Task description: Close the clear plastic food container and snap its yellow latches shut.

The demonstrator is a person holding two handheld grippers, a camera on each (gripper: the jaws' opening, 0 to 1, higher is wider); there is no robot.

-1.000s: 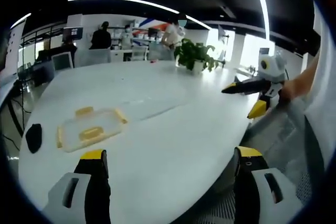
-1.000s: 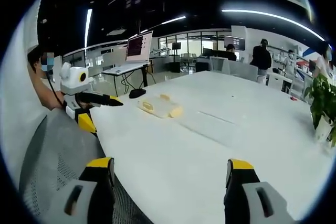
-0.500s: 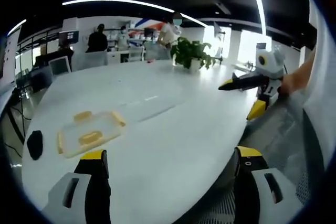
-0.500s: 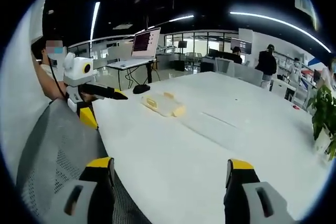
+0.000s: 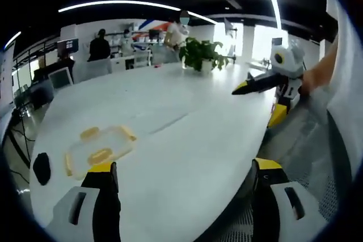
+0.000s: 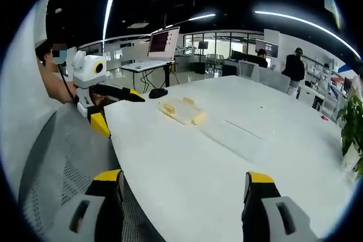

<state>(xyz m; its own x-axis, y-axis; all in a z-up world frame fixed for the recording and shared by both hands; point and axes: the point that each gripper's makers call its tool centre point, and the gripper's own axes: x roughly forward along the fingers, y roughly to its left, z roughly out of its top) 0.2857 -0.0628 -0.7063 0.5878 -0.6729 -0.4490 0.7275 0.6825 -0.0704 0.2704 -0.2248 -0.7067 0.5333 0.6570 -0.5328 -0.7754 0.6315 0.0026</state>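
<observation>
- Clearly, the clear plastic food container (image 5: 99,149) lies flat on the white tabletop (image 5: 187,140), near its edge, with yellow latches (image 5: 89,134) showing at its sides; whether the lid already sits fully down cannot be told from here.
- In the right gripper view the same container (image 6: 181,111) is well apart from the right gripper (image 6: 184,196) and much nearer to the left one.
- The main risk is probably a push instead of a press: the container looks light and the tabletop smooth, so a jaw that meets a latch from the side could slide the box away.
- A second risk is a lid that sits crooked, so that a latch does not catch.
- The left gripper (image 5: 184,196) is held low, just before the container, jaws spread apart and holding nothing.
- The right gripper is also released and empty, held over the tabletop edge above a grey mesh chair (image 6: 62,157).
- Both grippers point over the tabletop, one toward the other.
</observation>
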